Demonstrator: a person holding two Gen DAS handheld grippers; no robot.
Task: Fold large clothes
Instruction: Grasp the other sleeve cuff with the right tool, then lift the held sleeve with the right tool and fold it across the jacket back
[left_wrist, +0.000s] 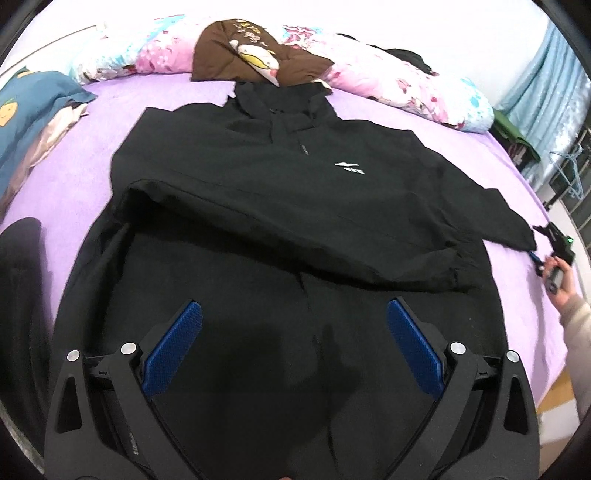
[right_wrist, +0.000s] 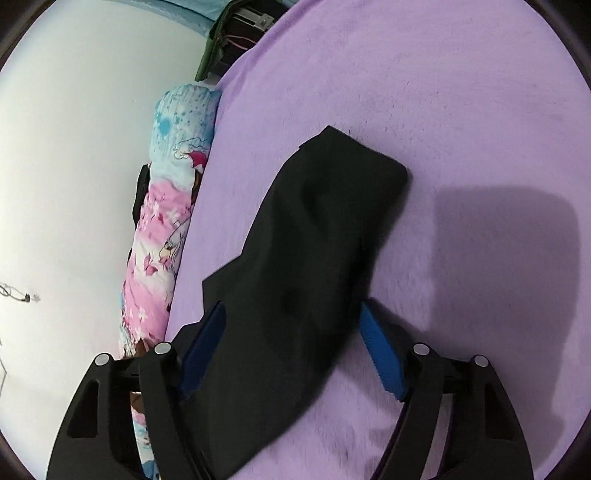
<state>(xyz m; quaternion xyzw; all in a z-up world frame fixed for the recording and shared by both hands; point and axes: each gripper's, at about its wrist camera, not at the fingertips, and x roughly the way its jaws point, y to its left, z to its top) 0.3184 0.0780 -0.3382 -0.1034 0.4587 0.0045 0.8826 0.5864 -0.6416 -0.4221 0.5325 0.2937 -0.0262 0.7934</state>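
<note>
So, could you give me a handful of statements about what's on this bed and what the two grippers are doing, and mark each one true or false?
1. The black jacket lies spread on a purple bed sheet. True.
2. One sleeve is already folded across the jacket's front. True: the folded sleeve crosses the body.
3. The left gripper is clamped on the hem. False: it is open, with the jacket's lower part between its blue pads, gripping nothing.
4. The right gripper is far from the jacket. False: it is open with the other sleeve between its pads.
5. The jacket's chest is plain. False: it bears a white logo.
</note>
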